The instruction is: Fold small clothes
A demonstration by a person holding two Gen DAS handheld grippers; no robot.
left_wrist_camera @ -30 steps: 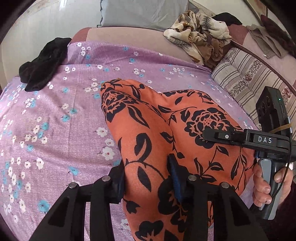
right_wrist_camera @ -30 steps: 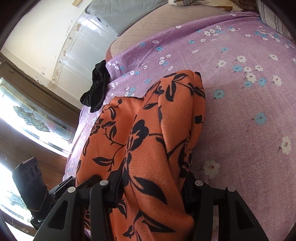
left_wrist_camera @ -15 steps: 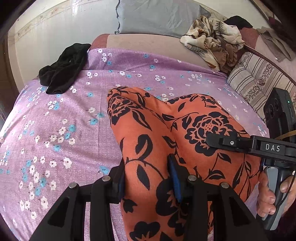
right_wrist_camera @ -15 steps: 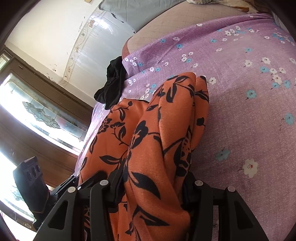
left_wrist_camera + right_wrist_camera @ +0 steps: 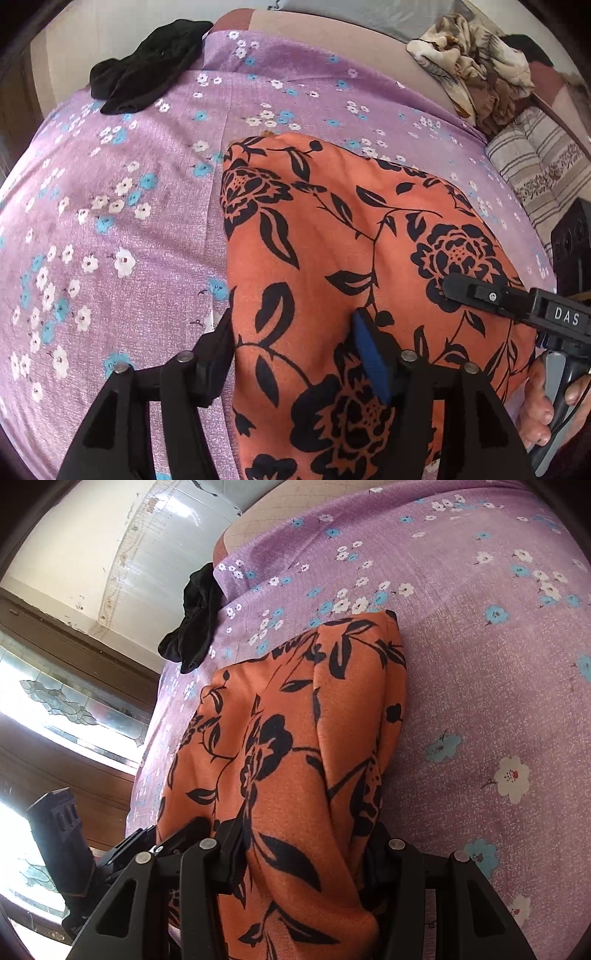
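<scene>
We found the orange floral garment lying on the purple flowered bedsheet, already doubled over into a long, thick panel with a rounded far edge. We judged that at least 1 fold was complete and was being laid down at this moment.

The left gripper had its fingers opening: the near edge of the garment lay between them, but the blue pad stood away from the cloth, so we read this as a release rather than a grip. The right gripper had its fingers pinching a thick bunch of the same garment at its near edge, the cloth filling the gap between them. In the left view, the person's hand held that tool's handle.

Remaining work, in our judgement:
1. Release the right side.
2. Smooth the panel, or fold it once more across its length.
3. Deal with the black garment at the far corner of the bed and the crumpled beige cloth by the striped cushion, both unfolded.
</scene>
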